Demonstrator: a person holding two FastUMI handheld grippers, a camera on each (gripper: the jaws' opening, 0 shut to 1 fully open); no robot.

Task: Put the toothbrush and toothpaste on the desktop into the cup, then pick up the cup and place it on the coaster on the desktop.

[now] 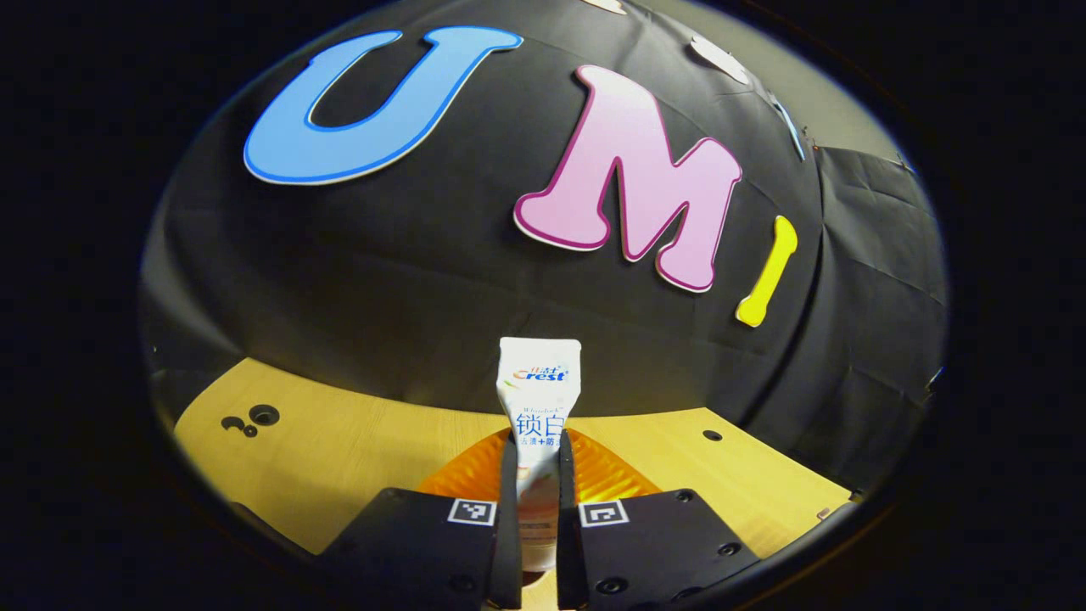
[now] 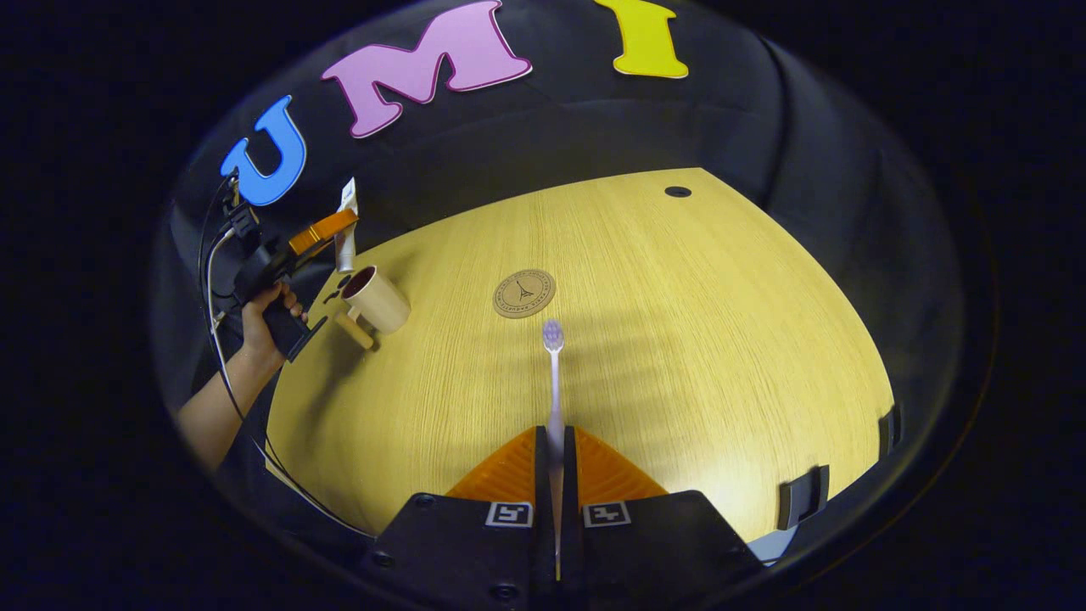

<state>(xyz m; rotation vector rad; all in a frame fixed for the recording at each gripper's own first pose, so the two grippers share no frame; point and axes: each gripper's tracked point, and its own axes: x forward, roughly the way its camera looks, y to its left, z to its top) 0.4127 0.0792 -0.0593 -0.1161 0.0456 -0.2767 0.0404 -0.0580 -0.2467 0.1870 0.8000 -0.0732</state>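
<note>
Between left gripper fingers, toothpaste; lower end hidden.

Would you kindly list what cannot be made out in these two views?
- Left gripper view: the toothpaste tube's lower end is hidden between the left gripper's fingers.
- Right gripper view: the toothbrush's handle end is covered by the right gripper.
- Right gripper view: the coaster's printed design is too small to make out.
- Right gripper view: the cup's inside is dark; contents cannot be told.
</note>
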